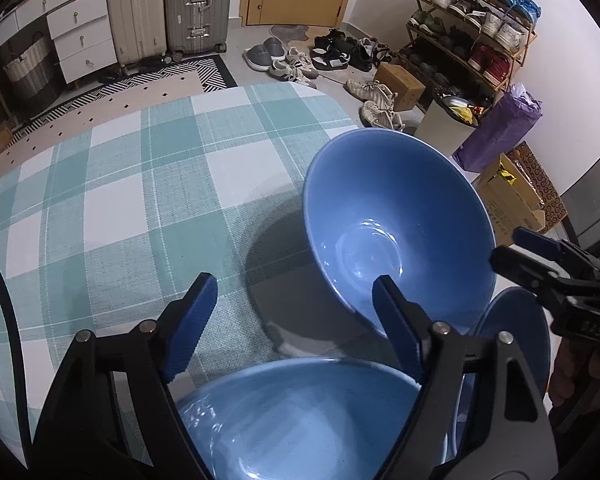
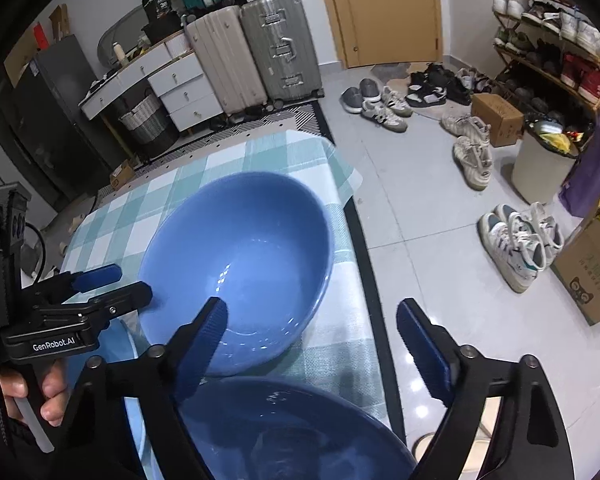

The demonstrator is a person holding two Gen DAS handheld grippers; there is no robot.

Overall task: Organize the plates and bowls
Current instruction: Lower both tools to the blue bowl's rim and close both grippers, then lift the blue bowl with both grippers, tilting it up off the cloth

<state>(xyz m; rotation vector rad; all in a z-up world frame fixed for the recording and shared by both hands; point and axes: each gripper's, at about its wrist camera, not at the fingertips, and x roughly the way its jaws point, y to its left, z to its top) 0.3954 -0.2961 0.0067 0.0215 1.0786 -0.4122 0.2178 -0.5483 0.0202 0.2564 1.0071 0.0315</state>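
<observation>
Right now my checked-cloth counter spreads out ahead of both tools, reaching away toward the suitcases and the shoe rack on the far floor. Ahead of my left tool stands the far blue bowl, upright on the cloth, a little to that tool's right and just past its right fingertip, which shows in front of the bowl's near wall; I cannot tell whether they touch. Directly beneath the left tool sits the near blue bowl, its rim running under both fingers. My right tool hangs over another blue bowl below it, with the far bowl just ahead of its left finger and its right finger out past the counter's edge, over the floor tiles. Both tools stand with their jaws apart and nothing pressed between the pads. Off to the right tool's left, my left hand grips its handle.
</observation>
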